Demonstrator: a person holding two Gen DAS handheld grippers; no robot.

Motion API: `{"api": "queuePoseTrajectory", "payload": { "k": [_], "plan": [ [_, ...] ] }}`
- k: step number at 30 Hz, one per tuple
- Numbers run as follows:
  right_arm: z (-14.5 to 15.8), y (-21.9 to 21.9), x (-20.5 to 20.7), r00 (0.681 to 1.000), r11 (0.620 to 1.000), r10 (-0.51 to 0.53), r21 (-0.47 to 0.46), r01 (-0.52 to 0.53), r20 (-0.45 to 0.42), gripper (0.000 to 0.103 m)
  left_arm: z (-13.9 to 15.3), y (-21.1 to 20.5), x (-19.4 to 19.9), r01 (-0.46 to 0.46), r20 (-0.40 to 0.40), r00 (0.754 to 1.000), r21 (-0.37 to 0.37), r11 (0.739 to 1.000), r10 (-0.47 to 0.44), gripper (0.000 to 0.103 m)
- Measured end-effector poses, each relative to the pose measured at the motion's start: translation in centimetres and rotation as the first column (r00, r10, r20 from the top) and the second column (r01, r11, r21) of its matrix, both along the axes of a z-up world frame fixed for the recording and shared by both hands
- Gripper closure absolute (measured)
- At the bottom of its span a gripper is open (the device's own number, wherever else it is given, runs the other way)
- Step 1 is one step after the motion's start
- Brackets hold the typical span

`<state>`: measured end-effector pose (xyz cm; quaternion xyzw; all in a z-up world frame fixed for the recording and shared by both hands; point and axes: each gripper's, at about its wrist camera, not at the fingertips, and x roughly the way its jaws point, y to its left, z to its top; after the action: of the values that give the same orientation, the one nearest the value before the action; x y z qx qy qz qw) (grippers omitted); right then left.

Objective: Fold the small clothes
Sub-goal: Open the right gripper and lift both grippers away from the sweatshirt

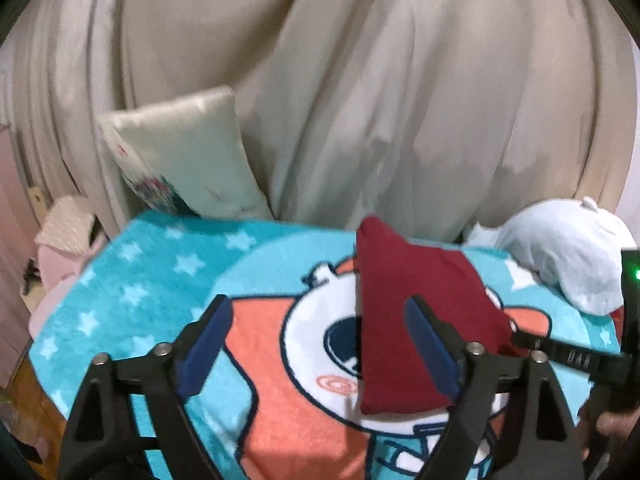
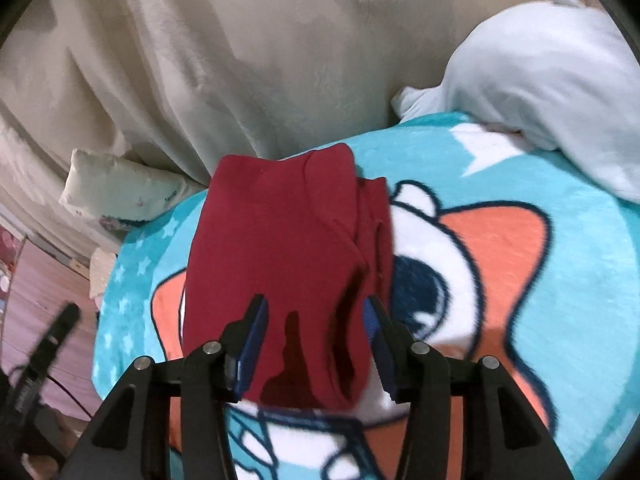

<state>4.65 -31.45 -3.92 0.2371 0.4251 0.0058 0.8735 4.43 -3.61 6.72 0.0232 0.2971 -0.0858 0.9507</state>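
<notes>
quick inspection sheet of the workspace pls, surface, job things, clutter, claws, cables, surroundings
surface: cartoon blanket, turquoise with stars, covering the work area
job's things: red garment, bunched and partly folded on the blanket
clutter: pale blue plush toy at the blanket's far right; small cushion behind it on the left
claws: left claw open, nothing between its pads; right claw open astride the garment's near end
cables: dark cable, lower left of right wrist view
surroundings: beige curtain behind

Open blanket (image 1: 152,280) left of the red cloth (image 1: 404,320), free to pass. Blocked far by curtain (image 1: 360,100) and pillow (image 1: 188,152), far right by pale plush toy (image 2: 552,80).
</notes>
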Motion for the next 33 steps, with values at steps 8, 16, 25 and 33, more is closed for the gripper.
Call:
{"api": "queuePoseTrajectory", "payload": {
  "k": [8,16,25,33],
  "plan": [
    [1.6,1.4,-5.7,0.999,0.978,0.035,-0.207,-0.031,0.019,0.043,2.8,-0.5,-4.9,-0.081,0.122,0.990,0.034,0.996,0.076,0.004],
    [2.4,1.9,-9.2,0.999,0.935,0.016,-0.356,0.000,0.044,0.035,2.4,-1.6,-8.0,-0.056,0.117,0.992,0.082,0.995,0.047,0.003],
    [1.6,2.1,-11.4,1.000,0.899,-0.019,-0.436,0.022,0.010,0.034,0.1,-2.0,-9.3,-0.022,-0.015,1.000,0.088,0.996,0.023,0.003],
    [0.5,3.0,-12.0,0.999,0.885,-0.013,-0.466,-0.004,-0.034,0.034,-1.4,-2.7,-10.3,0.013,-0.071,0.997,0.119,0.993,-0.004,0.003]
  ]
}}
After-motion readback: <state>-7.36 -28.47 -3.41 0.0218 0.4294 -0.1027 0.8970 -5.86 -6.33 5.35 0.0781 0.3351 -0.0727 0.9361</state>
